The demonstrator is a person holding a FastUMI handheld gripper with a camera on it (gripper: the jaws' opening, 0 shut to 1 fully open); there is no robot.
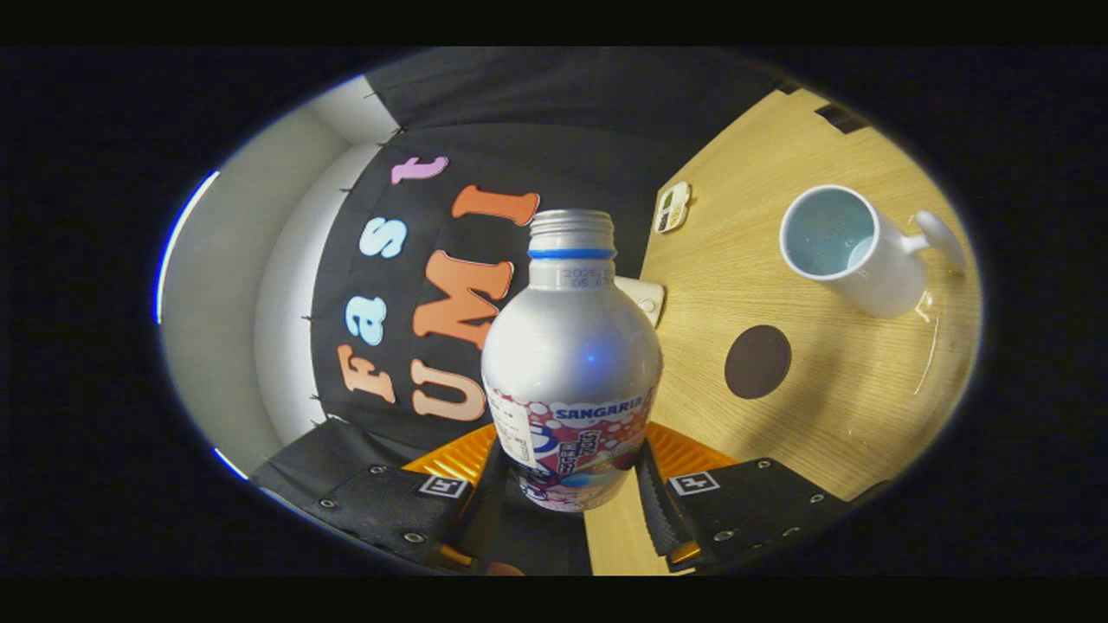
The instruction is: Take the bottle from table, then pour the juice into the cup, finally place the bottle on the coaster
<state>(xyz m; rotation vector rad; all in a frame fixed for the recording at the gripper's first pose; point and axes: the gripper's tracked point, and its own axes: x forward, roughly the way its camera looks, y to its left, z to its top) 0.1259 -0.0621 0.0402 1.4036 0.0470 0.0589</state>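
Two fingers of the gripper [567, 484] clench the capless silver bottle [571, 346], the white cup [853, 247] at two o'clock above the round brown coaster [757, 362].

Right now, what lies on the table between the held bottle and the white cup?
Gripper view: the dark round coaster lies on the wooden table between the silver bottle, clamped in the jaws, and the white cup.

Gripper view: rides on gripper [567, 484], faces forward along two fingers clamped on bottle [571, 363]. Very near bottle, which stands tall in middle. Rolled sideways, so table [866, 407] runs up one side and booth wall up other. Looks down on table from above: cup [853, 247] mouth open to lens, coaster [757, 362] nearer.
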